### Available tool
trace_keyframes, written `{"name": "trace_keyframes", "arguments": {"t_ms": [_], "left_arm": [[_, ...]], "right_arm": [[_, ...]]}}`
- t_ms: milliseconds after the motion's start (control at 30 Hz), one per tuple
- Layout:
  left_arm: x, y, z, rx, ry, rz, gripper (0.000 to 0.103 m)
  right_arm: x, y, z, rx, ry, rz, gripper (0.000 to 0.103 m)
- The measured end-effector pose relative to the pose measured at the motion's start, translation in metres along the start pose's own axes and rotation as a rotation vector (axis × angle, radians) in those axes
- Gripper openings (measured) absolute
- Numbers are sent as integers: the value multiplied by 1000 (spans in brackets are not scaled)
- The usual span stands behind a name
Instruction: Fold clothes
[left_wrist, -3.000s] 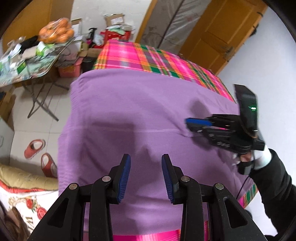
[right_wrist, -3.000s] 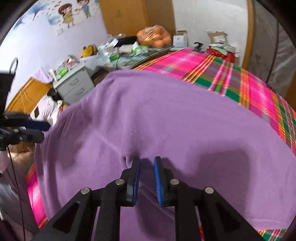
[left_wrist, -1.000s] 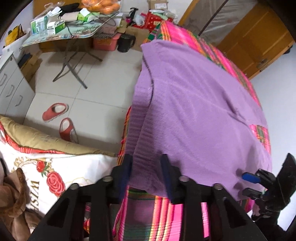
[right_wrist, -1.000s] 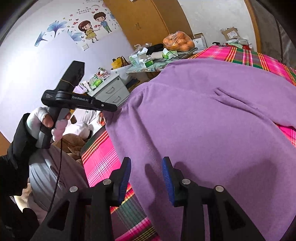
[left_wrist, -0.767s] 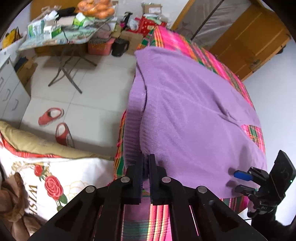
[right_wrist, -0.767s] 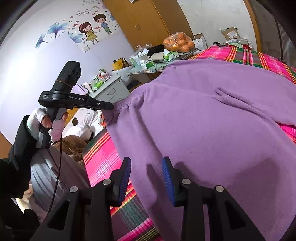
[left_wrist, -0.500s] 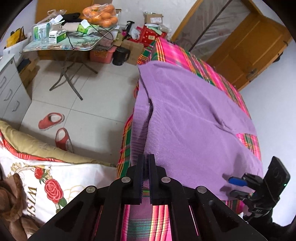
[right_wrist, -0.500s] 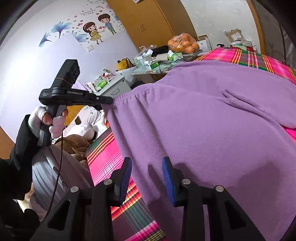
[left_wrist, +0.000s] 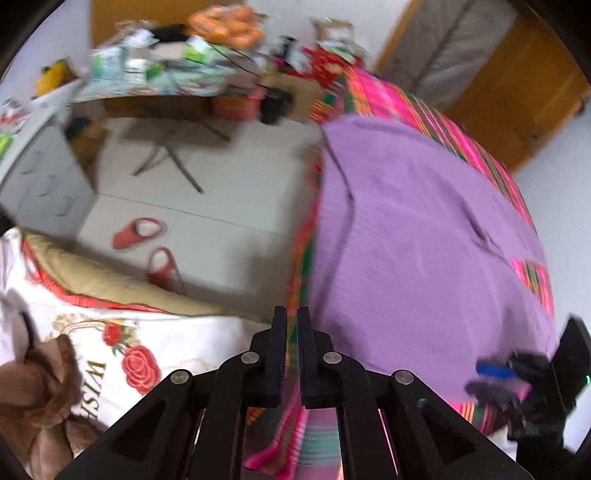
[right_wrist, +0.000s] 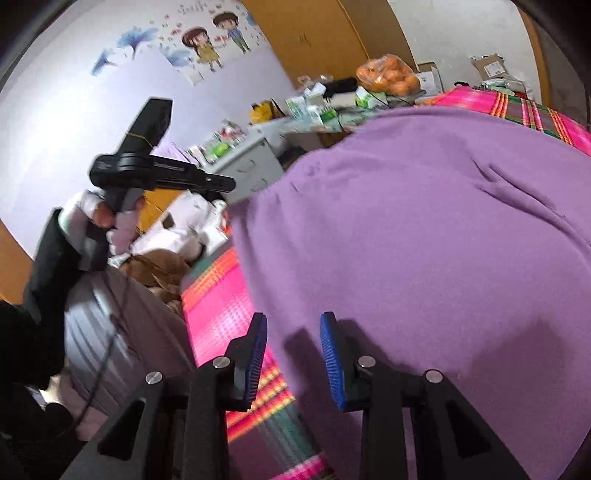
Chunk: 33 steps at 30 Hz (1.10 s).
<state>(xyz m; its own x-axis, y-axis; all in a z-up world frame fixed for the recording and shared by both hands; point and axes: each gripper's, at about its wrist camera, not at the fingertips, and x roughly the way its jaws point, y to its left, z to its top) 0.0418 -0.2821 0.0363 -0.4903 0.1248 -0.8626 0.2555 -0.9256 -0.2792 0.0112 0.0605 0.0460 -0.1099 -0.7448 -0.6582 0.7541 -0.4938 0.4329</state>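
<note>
A purple garment (left_wrist: 424, 258) lies spread over a bed with a pink plaid cover (left_wrist: 388, 96). My left gripper (left_wrist: 291, 314) is shut on the garment's near corner at the bed's edge. The right wrist view shows the left gripper (right_wrist: 227, 183) in a gloved hand, holding that corner up off the bed. My right gripper (right_wrist: 293, 321) is at the near hem of the garment (right_wrist: 424, 240). Its jaws are closing with the hem's edge between them, and the pads do not press on it. The right gripper (left_wrist: 484, 380) also shows at the lower right of the left wrist view.
Two red slippers (left_wrist: 142, 229) lie on the tiled floor beside the bed. A cluttered folding table (left_wrist: 166, 74) with a bag of oranges (left_wrist: 225, 26) stands beyond. A rose-print quilt (left_wrist: 129, 354) lies at lower left. Grey drawers (right_wrist: 255, 162) stand by the wall.
My left gripper closed on the garment's corner and has lifted it slightly off the bed's edge. The right gripper's fingers stand a little closer together.
</note>
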Motion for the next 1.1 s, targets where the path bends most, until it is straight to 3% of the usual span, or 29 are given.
{"name": "trace_keyframes", "arguments": {"t_ms": [167, 300, 467, 600, 633, 733, 833, 933, 1100], "left_arm": [[-16, -7, 7, -35, -100, -92, 5], [2, -46, 7, 77, -27, -191, 6], [29, -74, 5, 163, 84, -188, 6], [45, -83, -2, 200, 153, -165, 9], [49, -84, -4, 209, 172, -159, 11], [59, -90, -9, 235, 219, -121, 12], [57, -94, -7, 236, 207, -111, 12], [48, -97, 1, 213, 149, -150, 12], [48, -108, 10, 200, 127, -172, 12]], "right_arm": [[10, -5, -1, 33, 43, 8, 31], [-6, -9, 5, 68, -25, 8, 31], [-24, -46, 8, 227, -118, -68, 31], [-21, -79, -1, 386, -101, -38, 31], [-19, -84, -2, 413, -100, -25, 26], [-30, -106, -2, 529, -143, 6, 26], [-50, -126, 3, 606, -220, -21, 26], [-68, -142, 10, 625, -275, -63, 26], [-82, -169, 1, 709, -277, -129, 26]]}}
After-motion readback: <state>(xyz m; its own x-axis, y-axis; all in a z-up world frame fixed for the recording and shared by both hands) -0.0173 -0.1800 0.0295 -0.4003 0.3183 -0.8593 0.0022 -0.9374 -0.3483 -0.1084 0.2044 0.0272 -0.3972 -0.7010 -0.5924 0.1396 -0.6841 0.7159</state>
